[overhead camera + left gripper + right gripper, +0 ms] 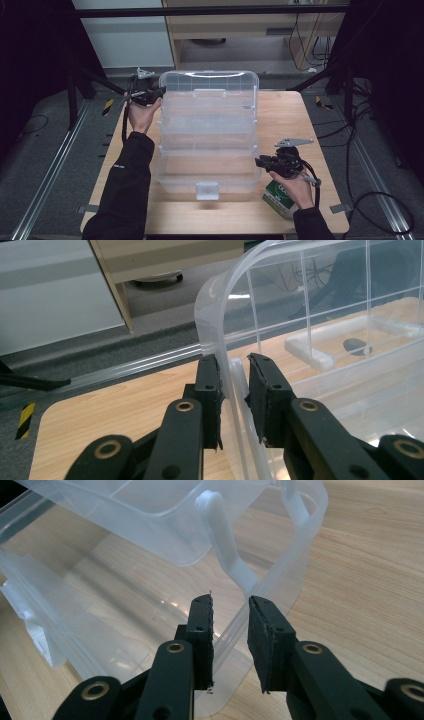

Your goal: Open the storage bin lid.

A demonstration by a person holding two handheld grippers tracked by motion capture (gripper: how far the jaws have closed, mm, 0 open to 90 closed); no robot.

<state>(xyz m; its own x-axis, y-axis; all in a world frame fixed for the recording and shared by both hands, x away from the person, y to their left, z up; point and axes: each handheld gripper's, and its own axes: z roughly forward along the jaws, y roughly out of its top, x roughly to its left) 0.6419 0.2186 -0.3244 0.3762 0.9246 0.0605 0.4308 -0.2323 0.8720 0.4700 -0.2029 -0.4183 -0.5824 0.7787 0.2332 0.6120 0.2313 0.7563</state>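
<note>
A clear plastic tiered storage box [207,130] stands opened out on the wooden table [285,115], its lid raised at the back. My left gripper [161,91] is at the lid's upper left corner. In the left gripper view the jaws [234,375] straddle the lid's curved rim [215,315]; one pad lies against it and a gap shows at the other. My right gripper [258,161] is at the base tray's right side. Its jaws [231,615] stand open astride the tray's rim [280,575], just below a white hinge arm [225,545].
A green and white carton [279,196] lies on the table's front right, under the right hand. The box's white latch [207,190] faces the front edge. Metal rails run along the floor on both sides, and a light wooden cabinet [240,25] stands behind the table.
</note>
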